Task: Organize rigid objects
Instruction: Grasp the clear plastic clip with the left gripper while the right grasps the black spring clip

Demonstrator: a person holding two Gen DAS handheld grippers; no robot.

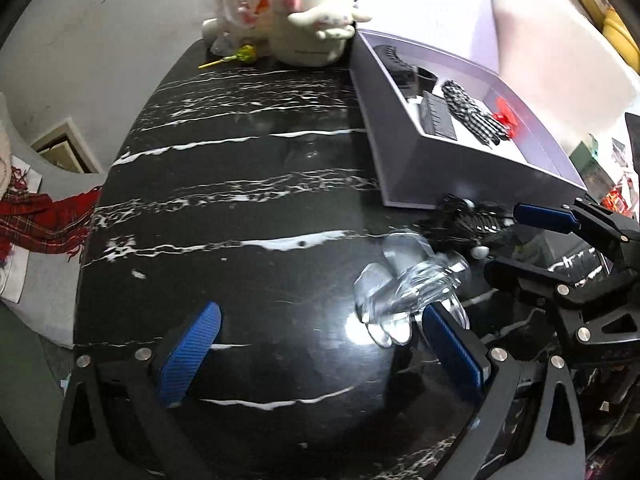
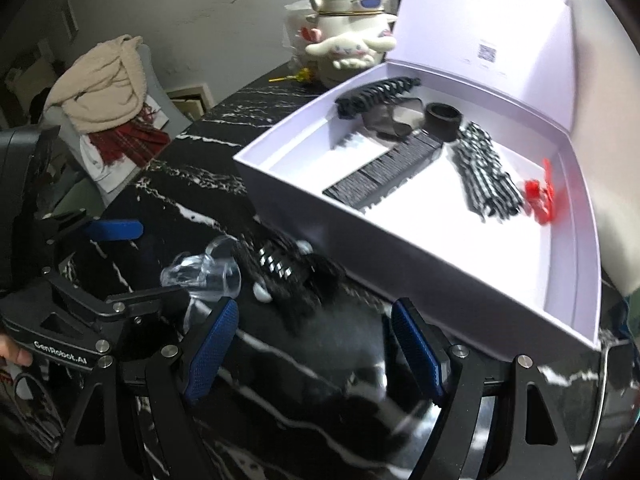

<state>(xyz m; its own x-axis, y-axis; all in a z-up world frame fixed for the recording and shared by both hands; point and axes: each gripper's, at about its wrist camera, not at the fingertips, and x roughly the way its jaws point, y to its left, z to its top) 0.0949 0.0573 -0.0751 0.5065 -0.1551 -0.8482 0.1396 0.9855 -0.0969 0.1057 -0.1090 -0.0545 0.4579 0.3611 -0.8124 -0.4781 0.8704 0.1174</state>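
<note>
The left hand-held gripper (image 1: 316, 354) is closest to us, its two blue pads spread wide apart with nothing between them, over the black desk with white streaks (image 1: 240, 168). A clear plastic hair clip (image 1: 404, 296) lies on the desk, just beside the right blue pad of that gripper, at its tip. It is not between the pads.

Next to the clear clip, a little further away, lies a black hair clip with white beads (image 1: 472, 220). It sits close to the front wall of the open pale purple box (image 1: 404, 160).

The right hand-held gripper (image 2: 312, 344) also has its blue pads wide apart and holds nothing. The black clip (image 2: 292, 276) is just past its tips, toward the left pad, and the clear clip (image 2: 204, 268) lies further left of it.

Inside the box are a black toothed clip (image 2: 372, 94), a flat black comb (image 2: 384, 172), a black ring (image 2: 442, 120), a black and white checked clip (image 2: 486, 172) and a small red clip (image 2: 540, 196).

A cream pot with a white floppy-eared toy on it (image 2: 348, 44) stands behind the box.
</note>
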